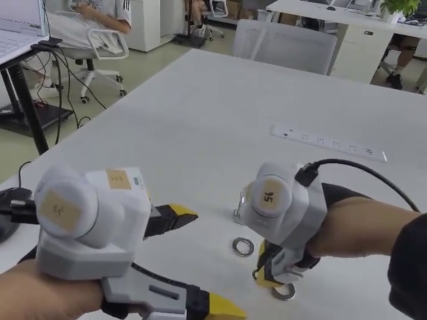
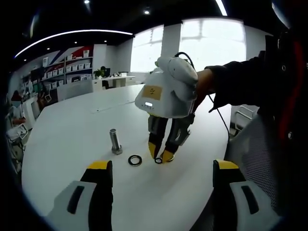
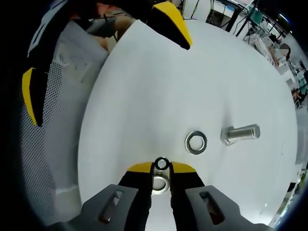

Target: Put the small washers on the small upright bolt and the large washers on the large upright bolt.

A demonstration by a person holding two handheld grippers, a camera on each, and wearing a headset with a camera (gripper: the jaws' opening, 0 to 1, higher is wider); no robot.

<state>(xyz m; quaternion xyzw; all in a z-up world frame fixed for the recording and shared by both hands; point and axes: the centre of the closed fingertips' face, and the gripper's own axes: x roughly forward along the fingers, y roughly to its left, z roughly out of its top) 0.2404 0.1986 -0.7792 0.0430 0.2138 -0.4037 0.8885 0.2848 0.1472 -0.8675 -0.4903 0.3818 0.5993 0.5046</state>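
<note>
Right gripper [image 3: 161, 169] points steeply down at the bench [image 1: 200, 107], jaws drawn narrow with a small washer [image 3: 162, 163] pinched between the yellow tips. Whether the ring is clear of the surface, I cannot tell. I hold it by the rim so the hole is left free to go over a thread. Through the gap behind the tips I see another washer [image 3: 160, 183] lying flat on the bench, lighter and broader-looking, directly beneath the gripper. A third washer [image 3: 196, 142] lies flat just beside the upright bolt [image 3: 240, 133], which stands on its hex head with the threaded shank up, near my right gripper but apart from it. Whether that bolt is the small or the large one I can't judge, with nothing to set beside it. My left gripper [image 1: 204, 261] hangs on my near side, jaws spread wide and nothing in them, out of the way but facing the work. I judge the next move is to carry the ring over the bolt's tip, level it and let it drop; a tilt would likely catch it on the thread
</note>
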